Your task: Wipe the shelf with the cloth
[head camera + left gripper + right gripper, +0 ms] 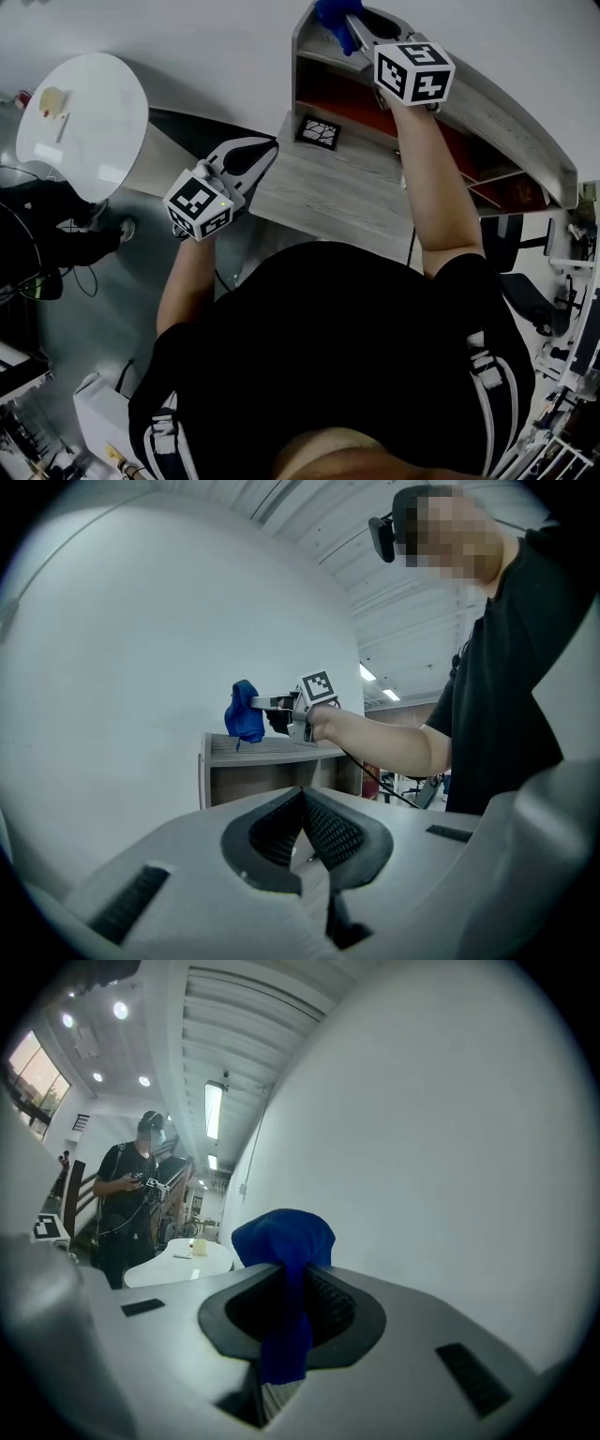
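Note:
A grey wooden shelf unit (pixel 511 131) stands against the white wall. Over its top left end my right gripper (pixel 349 26) is shut on a blue cloth (pixel 332 13). In the right gripper view the cloth (pixel 284 1232) bunches above the jaws and hangs down between them. The left gripper view has the same cloth (pixel 245 714) hanging just above the shelf's top board (pixel 267 750). My left gripper (pixel 266 152) hovers lower, at the left edge of the wide lower board (pixel 347 192). Its jaws meet at the tips with nothing between them.
A small black framed object (pixel 317 132) lies on the lower board near the shelf's back. A white round table (pixel 89 117) stands to the left with small items on it. A person (pixel 131 1206) stands beyond that table. Chairs and cables crowd the floor at right (pixel 530 300).

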Motion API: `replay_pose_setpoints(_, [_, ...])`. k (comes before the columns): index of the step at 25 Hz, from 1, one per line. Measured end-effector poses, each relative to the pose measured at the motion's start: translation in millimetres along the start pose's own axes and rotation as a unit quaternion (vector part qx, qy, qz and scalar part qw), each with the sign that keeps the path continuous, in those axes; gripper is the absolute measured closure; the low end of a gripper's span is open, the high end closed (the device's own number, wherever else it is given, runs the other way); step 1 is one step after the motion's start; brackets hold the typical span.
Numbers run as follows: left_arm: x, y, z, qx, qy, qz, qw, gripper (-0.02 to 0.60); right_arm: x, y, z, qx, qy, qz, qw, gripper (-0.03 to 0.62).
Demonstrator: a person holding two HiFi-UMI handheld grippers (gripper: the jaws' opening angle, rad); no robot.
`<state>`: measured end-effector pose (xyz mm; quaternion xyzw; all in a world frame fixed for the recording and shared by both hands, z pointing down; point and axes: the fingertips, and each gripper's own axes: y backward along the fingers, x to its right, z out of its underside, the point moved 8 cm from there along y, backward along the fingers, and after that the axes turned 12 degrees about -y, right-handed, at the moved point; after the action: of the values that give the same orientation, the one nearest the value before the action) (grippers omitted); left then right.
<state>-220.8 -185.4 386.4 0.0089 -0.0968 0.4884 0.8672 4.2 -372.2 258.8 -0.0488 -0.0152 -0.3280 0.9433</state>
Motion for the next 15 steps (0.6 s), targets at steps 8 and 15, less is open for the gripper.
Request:
replay_pose_setpoints(8, [-2, -11, 9, -0.016, 0.017, 0.004, 0.9997, 0.565, 18, -23, 17, -0.091, -0.012, 0.015, 0.996, 0.536])
replay_pose_setpoints(15, [-3, -13, 12, -0.022, 0.02, 0.01, 0.9995, 0.565, 30, -42, 24, -0.16, -0.019, 0.012, 0.987, 0.536])
